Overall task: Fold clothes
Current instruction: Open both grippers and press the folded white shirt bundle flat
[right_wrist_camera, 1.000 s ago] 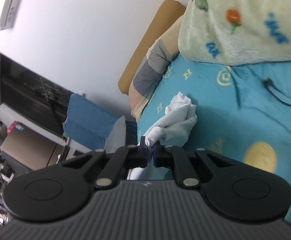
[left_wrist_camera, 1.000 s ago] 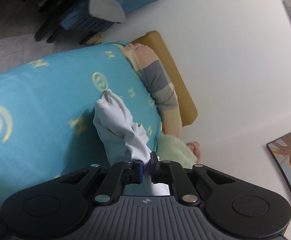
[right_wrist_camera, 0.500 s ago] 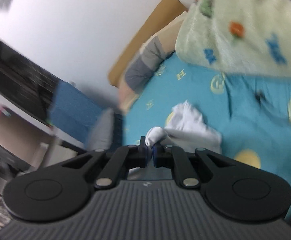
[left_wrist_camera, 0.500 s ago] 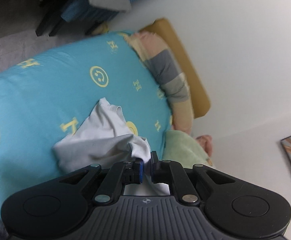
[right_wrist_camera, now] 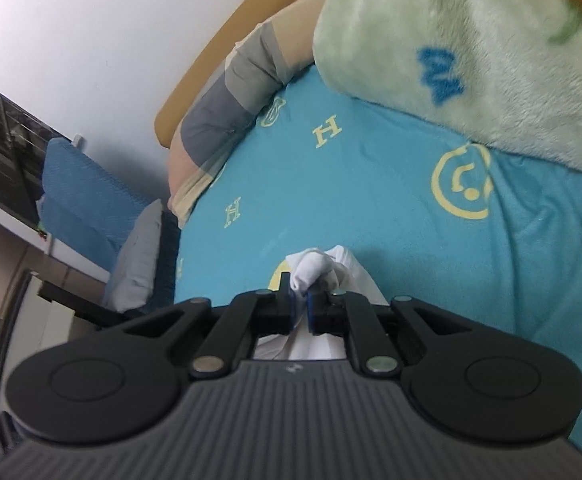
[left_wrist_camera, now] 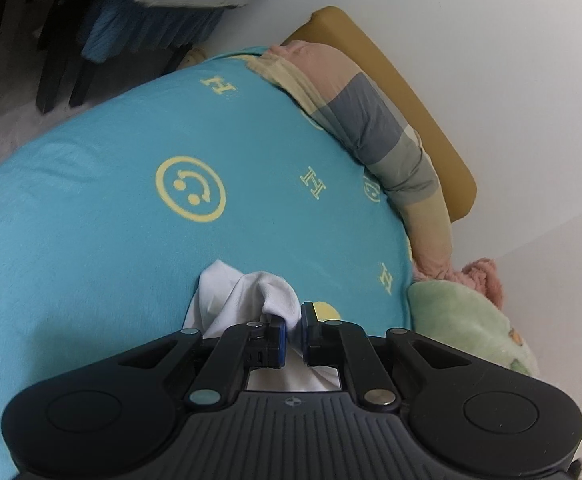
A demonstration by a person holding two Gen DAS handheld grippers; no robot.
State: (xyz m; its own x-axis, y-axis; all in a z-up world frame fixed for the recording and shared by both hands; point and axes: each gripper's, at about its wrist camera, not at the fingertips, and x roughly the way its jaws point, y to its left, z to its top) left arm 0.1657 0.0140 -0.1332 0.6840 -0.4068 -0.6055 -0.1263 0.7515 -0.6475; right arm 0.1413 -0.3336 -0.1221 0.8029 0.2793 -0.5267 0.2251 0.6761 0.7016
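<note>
Where the left wrist camera looks down along its fingers, the left gripper (left_wrist_camera: 294, 334) is clamped on a bunched fold of the white garment (left_wrist_camera: 247, 300), the blue pads (left_wrist_camera: 278, 340) pressed against cloth on both sides. What shows of the garment is a crumpled peak rising just ahead of the fingertips, with more of it passing under the gripper body, all lying on the turquoise bedsheet (left_wrist_camera: 131, 208) printed with yellow smiley faces and letter H marks. Beyond the sheet, a striped pillow (left_wrist_camera: 375, 128) in grey, beige and pink lies along a mustard headboard (left_wrist_camera: 423, 96) against a white wall. A pale green fleece blanket (left_wrist_camera: 463, 328) sits at the right edge of the bed, and dark chair legs (left_wrist_camera: 59, 72) stand on the floor at upper left. From the right wrist camera, the right gripper (right_wrist_camera: 299, 306) is likewise closed on a small knot of the same white garment (right_wrist_camera: 315, 270), which trails back beneath the tool onto the turquoise bedsheet (right_wrist_camera: 371, 208). The green fleece blanket (right_wrist_camera: 471, 52), with blue and orange motifs, fills the upper right, touching the sheet. The striped pillow (right_wrist_camera: 235, 92) and headboard (right_wrist_camera: 219, 60) run diagonally at upper left, near a blue cushioned chair (right_wrist_camera: 83, 204).
</note>
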